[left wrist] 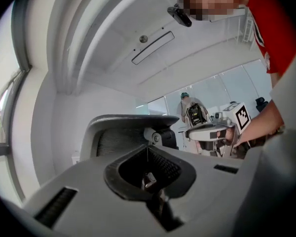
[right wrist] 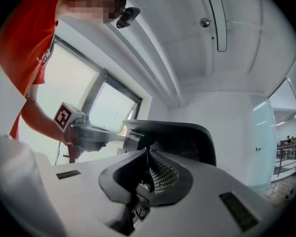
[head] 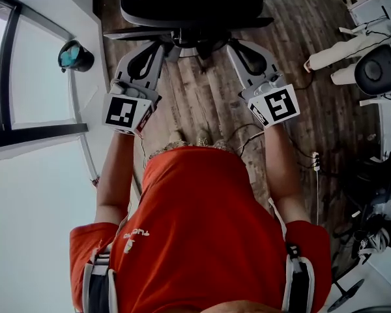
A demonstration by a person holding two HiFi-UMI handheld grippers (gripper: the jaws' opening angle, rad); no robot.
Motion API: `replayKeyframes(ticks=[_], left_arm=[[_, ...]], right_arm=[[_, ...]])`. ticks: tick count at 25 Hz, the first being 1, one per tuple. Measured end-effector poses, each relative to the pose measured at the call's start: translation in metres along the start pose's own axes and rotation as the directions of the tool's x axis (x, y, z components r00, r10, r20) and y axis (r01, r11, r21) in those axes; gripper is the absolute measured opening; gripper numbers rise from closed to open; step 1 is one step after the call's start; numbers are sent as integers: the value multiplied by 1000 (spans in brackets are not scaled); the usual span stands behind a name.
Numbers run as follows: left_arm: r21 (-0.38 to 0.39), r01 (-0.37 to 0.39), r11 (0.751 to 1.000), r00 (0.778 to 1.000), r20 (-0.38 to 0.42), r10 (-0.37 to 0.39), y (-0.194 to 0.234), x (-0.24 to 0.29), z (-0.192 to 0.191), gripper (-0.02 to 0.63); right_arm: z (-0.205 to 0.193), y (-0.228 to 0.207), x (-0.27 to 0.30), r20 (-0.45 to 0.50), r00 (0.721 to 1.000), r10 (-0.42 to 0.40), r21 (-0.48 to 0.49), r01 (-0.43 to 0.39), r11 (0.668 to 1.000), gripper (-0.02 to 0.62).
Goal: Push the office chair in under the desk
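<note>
Progress looks slight: the black mesh-backed office chair (head: 190, 6) stands at 12 o'clock on the brown wood-plank floor (head: 202, 100), with its whole top in plain sight from the head view. No desk shows above or beyond it, because the picture ends at the chair's far side. How far the chair has to travel cannot be told. By my reading the push itself is mostly or wholly left to do.

Both arms reach straight ahead from the person in the red shirt (head: 195, 220), roughly parallel and held level. The left claw (head: 171, 46) points toward 11 o'clock and the right claw (head: 230, 45) toward 1 o'clock, converging on the chair's back.

In the left gripper view, the left claw (left wrist: 148, 151) is pressed together with nothing pinched, and the curved backrest (left wrist: 119, 132) rises just past its tip. The right gripper view shows the same: the right claw (right wrist: 148, 154) is closed on nothing, with the backrest (right wrist: 180, 138) just ahead. The tips sit at the back of the chair, but no view settles whether they actually touch it. They look set to shove as blunt pushers rather than to grasp.
</note>
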State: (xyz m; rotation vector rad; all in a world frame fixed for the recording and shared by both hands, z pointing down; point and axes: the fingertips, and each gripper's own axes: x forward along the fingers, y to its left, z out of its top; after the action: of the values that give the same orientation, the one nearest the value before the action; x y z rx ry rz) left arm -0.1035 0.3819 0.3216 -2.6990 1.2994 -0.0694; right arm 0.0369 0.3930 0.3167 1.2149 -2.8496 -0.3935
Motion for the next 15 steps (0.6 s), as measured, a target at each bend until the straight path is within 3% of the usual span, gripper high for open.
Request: replayKeyframes(ticks=[6,10,15], left_arm=[[165,-24,986,994,-100,41,27,4,-9,15],[239,-2,971,979,-198,51,43,2,-20,80],[351,50,935,951,-302,63,64,4,-36,141]], right_arm=[[-13,-23,-3,-94,995,26,-70,-33,997,31],[-19,-40,-5,-122,992,46,-128,-61,990,54],[-31,-61,-8,-216,975,61,-201,-105,974,115]])
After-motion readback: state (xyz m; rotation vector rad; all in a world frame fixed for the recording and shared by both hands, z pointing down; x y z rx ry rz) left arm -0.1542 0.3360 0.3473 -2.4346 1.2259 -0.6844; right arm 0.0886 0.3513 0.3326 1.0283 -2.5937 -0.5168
